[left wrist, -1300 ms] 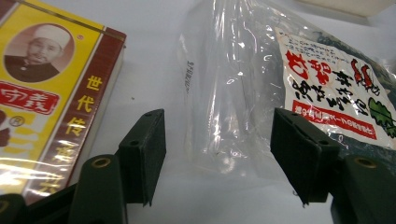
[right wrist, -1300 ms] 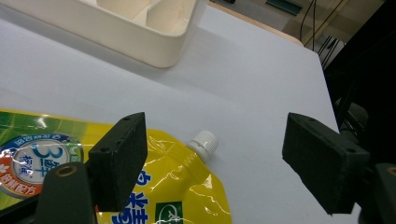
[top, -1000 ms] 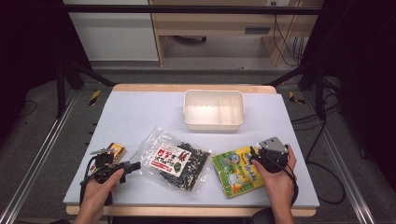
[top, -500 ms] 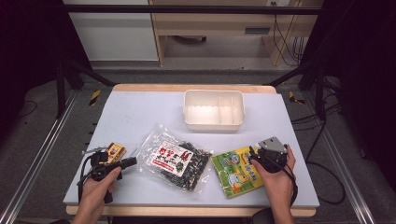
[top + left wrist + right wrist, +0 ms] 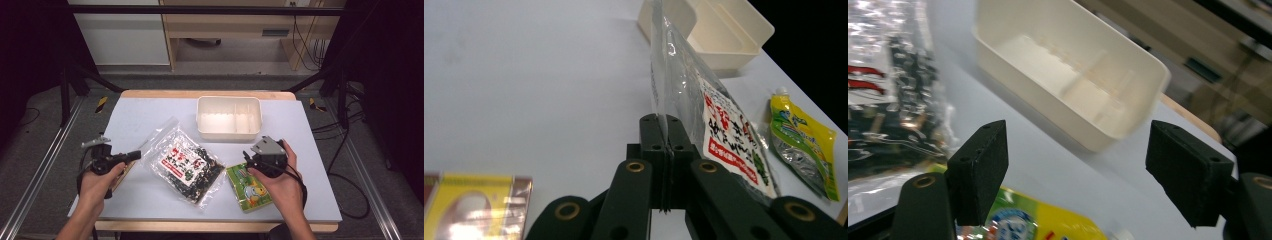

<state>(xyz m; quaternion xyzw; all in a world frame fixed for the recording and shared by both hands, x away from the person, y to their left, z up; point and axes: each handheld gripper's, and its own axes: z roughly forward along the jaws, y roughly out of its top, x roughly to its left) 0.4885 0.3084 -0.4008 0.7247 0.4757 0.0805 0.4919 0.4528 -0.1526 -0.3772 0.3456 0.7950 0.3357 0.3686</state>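
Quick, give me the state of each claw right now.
Left claw: closed on the edge of the clear seaweed bag.
Right claw: open, holding nothing, above the green and yellow pouch.

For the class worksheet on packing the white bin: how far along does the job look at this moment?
Done: nothing is packed; the white bin looks empty. In hand: the left gripper is shut on the edge of the clear seaweed bag, lifting that edge. The right gripper is open above the green-yellow pouch, not gripping it. Left, presumably: bag, pouch and the small yellow packet all lie outside the bin.
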